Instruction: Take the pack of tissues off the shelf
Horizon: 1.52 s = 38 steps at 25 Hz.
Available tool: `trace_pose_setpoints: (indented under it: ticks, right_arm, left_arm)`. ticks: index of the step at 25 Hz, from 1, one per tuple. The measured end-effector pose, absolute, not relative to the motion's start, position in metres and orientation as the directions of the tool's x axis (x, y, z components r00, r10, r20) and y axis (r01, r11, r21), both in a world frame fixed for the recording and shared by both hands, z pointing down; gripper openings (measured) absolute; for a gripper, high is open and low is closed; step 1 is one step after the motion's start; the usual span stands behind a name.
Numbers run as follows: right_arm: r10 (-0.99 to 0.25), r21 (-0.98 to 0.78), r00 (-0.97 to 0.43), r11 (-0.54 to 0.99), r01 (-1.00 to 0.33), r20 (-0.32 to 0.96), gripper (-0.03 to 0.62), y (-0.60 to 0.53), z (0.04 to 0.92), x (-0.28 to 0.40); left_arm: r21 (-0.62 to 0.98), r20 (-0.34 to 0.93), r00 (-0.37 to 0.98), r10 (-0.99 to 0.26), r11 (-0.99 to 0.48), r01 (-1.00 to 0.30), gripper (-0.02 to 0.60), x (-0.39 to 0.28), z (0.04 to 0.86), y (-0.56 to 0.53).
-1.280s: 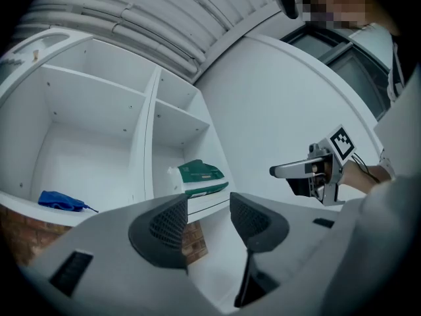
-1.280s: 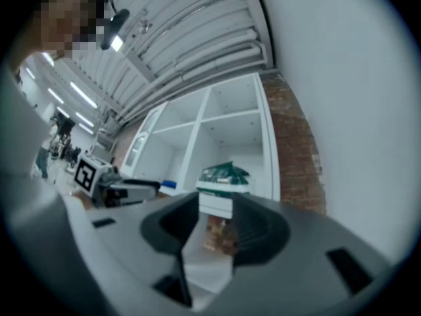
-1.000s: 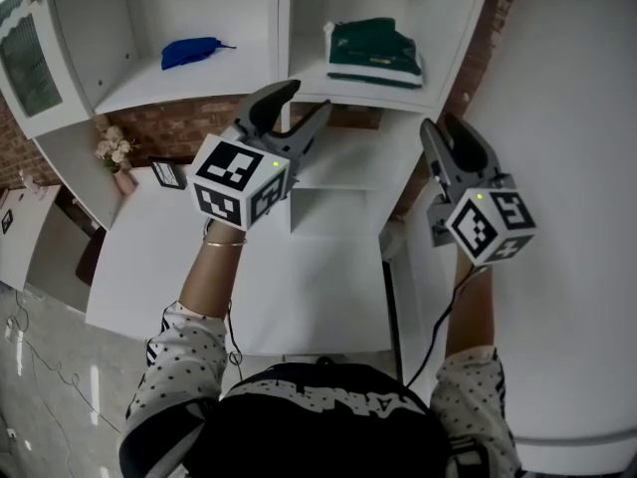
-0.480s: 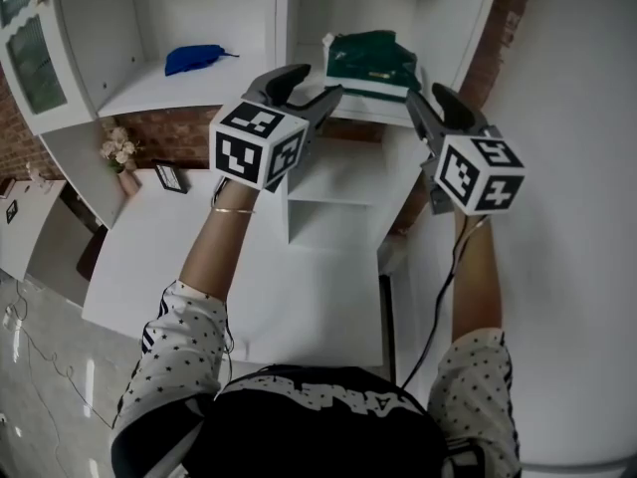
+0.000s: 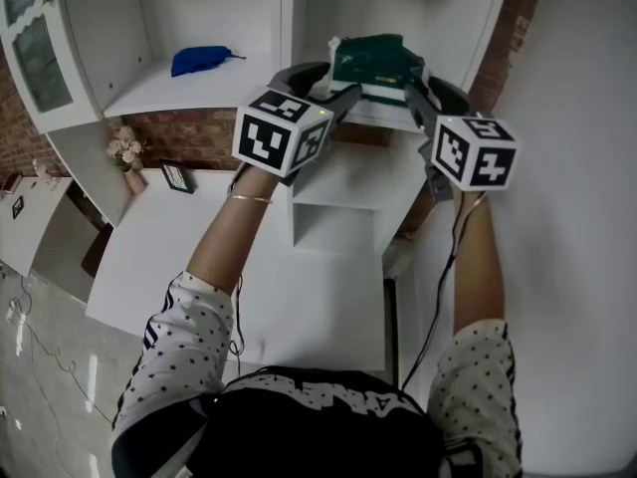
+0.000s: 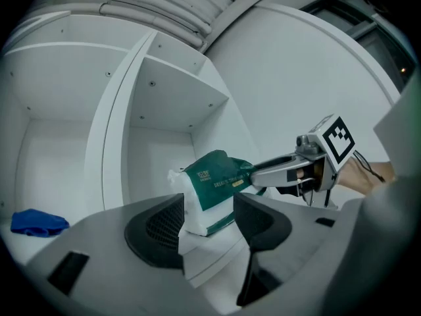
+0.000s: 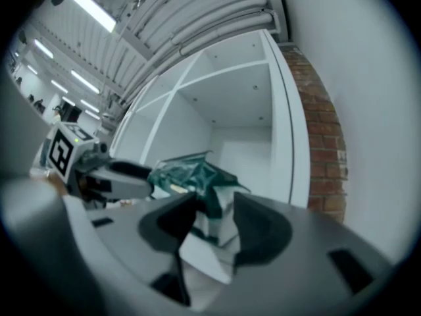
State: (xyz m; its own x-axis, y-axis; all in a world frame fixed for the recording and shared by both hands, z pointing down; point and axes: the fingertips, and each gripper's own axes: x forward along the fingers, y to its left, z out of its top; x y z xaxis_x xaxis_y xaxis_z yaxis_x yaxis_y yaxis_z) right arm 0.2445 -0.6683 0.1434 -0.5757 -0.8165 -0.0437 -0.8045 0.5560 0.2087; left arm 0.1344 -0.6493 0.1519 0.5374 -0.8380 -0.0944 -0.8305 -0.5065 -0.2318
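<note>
The green and white pack of tissues [image 5: 376, 63] lies on the shelf [image 5: 390, 116] in the right compartment. My left gripper [image 5: 326, 80] is level at the pack's front left corner, and its jaws have just been opening. My right gripper [image 5: 426, 90] is at the pack's front right and has also just opened wider. In the left gripper view the pack [image 6: 214, 189] lies just beyond the gripper [image 6: 209, 226], whose spread jaws do not press on it. The right gripper view shows the pack [image 7: 197, 176] ahead of the gripper [image 7: 214, 226] in the same way.
A blue cloth [image 5: 199, 60] lies in the left compartment, behind the upright divider [image 5: 283, 18]. A glass cabinet door [image 5: 40, 58] stands open at far left. A small flower vase [image 5: 127, 152] and a picture frame [image 5: 177, 177] sit on the white table [image 5: 199, 267] below. A brick wall [image 5: 508, 38] flanks the shelf's right side.
Both grippers have moved up and forward to the shelf, from below it to either side of the pack's front. Their jaws stand a little wider.
</note>
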Motion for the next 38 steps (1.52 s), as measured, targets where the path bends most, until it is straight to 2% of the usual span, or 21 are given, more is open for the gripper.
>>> trace_pose_setpoints:
  ticks: [4, 7, 14, 24, 38]
  right_arm:
    - [-0.811, 0.171, -0.583, 0.569, -0.804, -0.043, 0.183, -0.671, 0.145, 0.244]
    - [-0.809, 0.163, -0.586, 0.574, -0.803, -0.038, 0.162, -0.669, 0.146, 0.244]
    - [-0.806, 0.164, -0.590, 0.576, -0.801, -0.050, 0.111, -0.660, 0.147, 0.243]
    - [-0.797, 0.180, -0.592, 0.569, -0.803, -0.120, 0.100, -0.635, 0.146, 0.240]
    - [-0.786, 0.284, -0.577, 0.514, -0.809, -0.222, 0.098, -0.578, 0.155, 0.229]
  left_arm:
    - [-0.179, -0.095, 0.542, -0.835, -0.521, -0.834, 0.246, 0.132, 0.152, -0.653]
    - [-0.166, -0.098, 0.526, -0.845, -0.507, -0.846, 0.173, 0.130, 0.153, -0.653]
    - [-0.198, -0.116, 0.491, -0.863, -0.465, -0.863, 0.114, 0.127, 0.152, -0.647]
    - [-0.281, -0.163, 0.449, -0.878, -0.395, -0.874, 0.101, 0.127, 0.149, -0.620]
    - [-0.281, -0.233, 0.436, -0.869, -0.369, -0.886, 0.100, 0.117, 0.163, -0.576]
